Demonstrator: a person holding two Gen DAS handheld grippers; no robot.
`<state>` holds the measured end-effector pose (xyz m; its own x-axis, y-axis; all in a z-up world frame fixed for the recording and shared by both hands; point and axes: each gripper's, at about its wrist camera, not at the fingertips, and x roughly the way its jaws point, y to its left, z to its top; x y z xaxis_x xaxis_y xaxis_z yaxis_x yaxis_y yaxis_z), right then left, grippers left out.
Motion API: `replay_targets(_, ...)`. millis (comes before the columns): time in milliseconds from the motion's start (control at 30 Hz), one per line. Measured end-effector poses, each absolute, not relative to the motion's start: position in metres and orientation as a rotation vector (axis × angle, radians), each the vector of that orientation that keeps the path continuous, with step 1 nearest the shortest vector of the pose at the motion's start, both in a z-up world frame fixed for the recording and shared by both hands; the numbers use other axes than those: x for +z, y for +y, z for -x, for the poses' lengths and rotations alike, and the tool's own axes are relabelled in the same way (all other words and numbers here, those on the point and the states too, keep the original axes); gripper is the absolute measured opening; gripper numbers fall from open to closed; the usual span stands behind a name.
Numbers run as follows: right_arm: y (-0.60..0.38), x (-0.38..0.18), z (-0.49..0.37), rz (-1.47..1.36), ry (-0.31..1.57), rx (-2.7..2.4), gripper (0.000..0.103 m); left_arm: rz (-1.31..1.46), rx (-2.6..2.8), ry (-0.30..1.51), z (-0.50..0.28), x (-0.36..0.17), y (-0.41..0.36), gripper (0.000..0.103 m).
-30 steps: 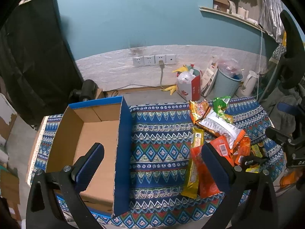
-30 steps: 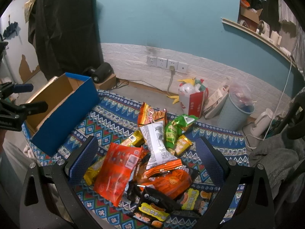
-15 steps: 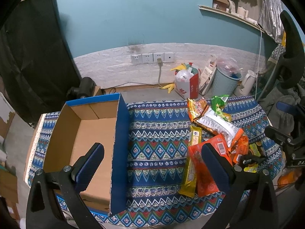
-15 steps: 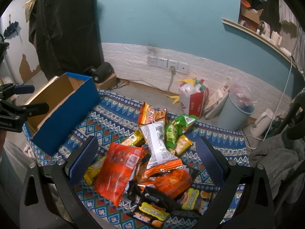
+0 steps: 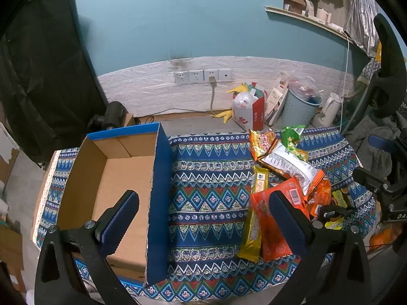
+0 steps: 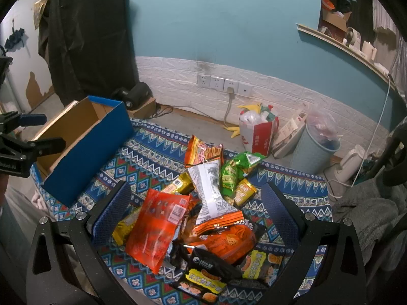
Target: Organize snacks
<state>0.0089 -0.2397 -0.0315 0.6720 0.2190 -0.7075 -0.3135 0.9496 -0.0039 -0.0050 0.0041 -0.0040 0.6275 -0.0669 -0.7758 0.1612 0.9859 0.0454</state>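
The box [image 5: 109,178] is matt brown cardboard inside, with smooth blue paper facing outside. Under it the tablecloth [image 5: 208,193] is woven, patterned cloth, matt. The snack packets [image 6: 203,216] are glossy, crinkled plastic film and foil; the orange packet [image 6: 155,228] shines most. Both grippers, left [image 5: 203,218] and right [image 6: 195,208], have matt black plastic frames, 2 dimpled blue rubbery pads [image 6: 112,213] each, and small bright metal screws.

My left tongs [image 5: 203,211] hang spread wide above the patterned surface [image 5: 208,178], gripping nothing. The empty blue cardboard box [image 5: 112,178] sits at left; the snack packets [image 5: 282,178] lie heaped at right, well apart from it.
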Motion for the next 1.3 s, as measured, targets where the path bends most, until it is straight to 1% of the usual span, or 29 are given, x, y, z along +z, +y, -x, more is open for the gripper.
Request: replay_targets(1300,-0.241,-0.031,-0.009,0.124,0.780,0.302,0.100,-0.082,-0.110,0.908,0.000,-0.010,0.011,0.103)
